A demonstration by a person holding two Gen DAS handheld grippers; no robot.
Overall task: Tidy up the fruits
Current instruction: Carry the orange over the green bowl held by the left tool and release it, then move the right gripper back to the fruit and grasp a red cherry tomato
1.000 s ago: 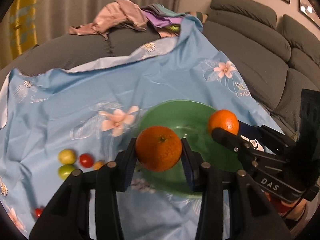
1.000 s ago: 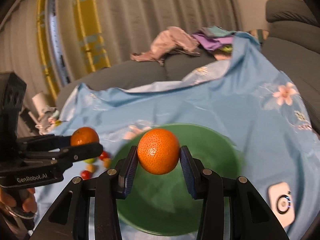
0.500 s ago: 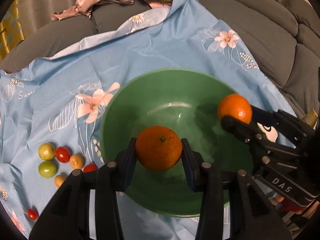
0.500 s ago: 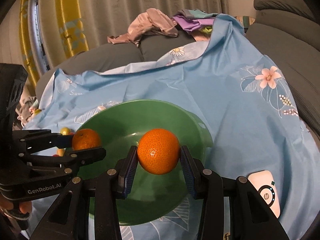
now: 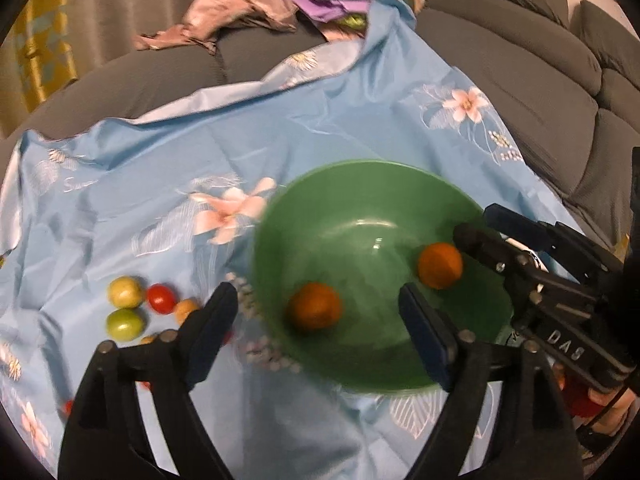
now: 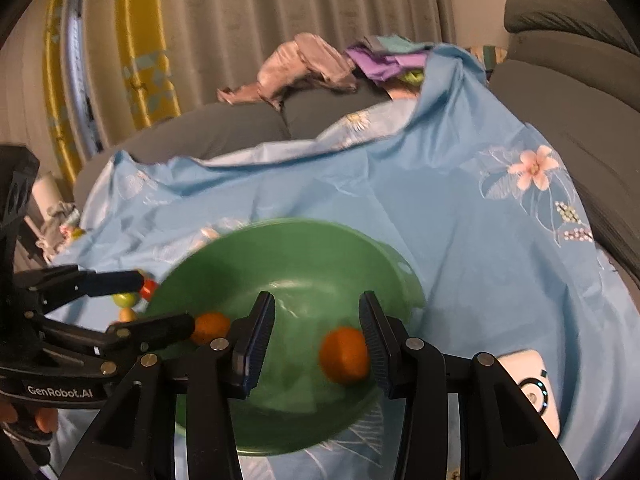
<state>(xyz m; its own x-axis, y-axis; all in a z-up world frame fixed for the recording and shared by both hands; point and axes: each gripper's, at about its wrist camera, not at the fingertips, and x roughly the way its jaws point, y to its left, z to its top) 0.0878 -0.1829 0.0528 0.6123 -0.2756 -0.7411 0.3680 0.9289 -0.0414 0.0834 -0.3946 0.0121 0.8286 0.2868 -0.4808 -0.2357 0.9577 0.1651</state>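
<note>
A green bowl [image 5: 360, 184] sits on a light blue floral cloth [image 5: 160, 160]. Two oranges lie in it, blurred: one [image 5: 315, 311] between my left gripper's spread fingers and one [image 5: 439, 265] by the right gripper's tips. My left gripper [image 5: 316, 312] is open and empty over the bowl's near side. My right gripper [image 6: 318, 332] is open too, with an orange [image 6: 343, 356] loose by its right pad; the other orange [image 6: 210, 326] lies at the left gripper's tip. The bowl also shows in the right wrist view [image 6: 304, 240].
Several small green, red and orange fruits [image 5: 138, 306] lie on the cloth left of the bowl. A white device [image 6: 532, 388] lies right of the bowl. A pile of clothes [image 5: 248, 12] lies on the grey sofa [image 5: 540, 80] behind.
Both grippers have opened and let go of their oranges, which now lie in the bowl. Both grippers have drawn back a little.
</note>
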